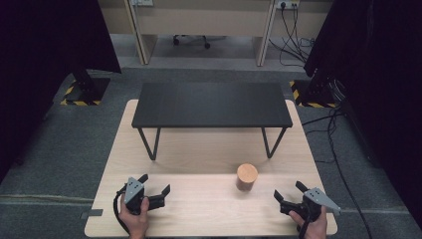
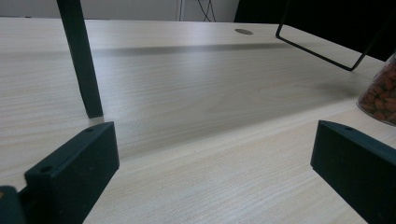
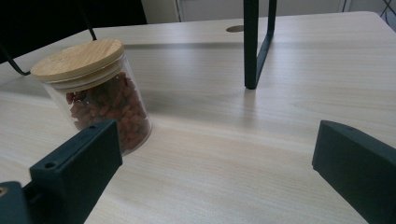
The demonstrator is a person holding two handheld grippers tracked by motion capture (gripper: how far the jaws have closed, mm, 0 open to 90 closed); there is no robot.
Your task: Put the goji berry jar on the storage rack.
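One glass jar (image 1: 247, 177) stands upright on the pale wooden table (image 1: 199, 209), nearer my right gripper (image 1: 290, 195) than my left gripper (image 1: 157, 188), a little farther out than both and touching neither. Both hold their jaws wide apart, empty. From above I see the round wooden lid (image 1: 247, 172); my right gripper view adds the clear wall and the reddish-brown pieces (image 3: 109, 109) inside. My left gripper view catches the jar's edge at far right. One black shelf (image 1: 211, 104) stands beyond.
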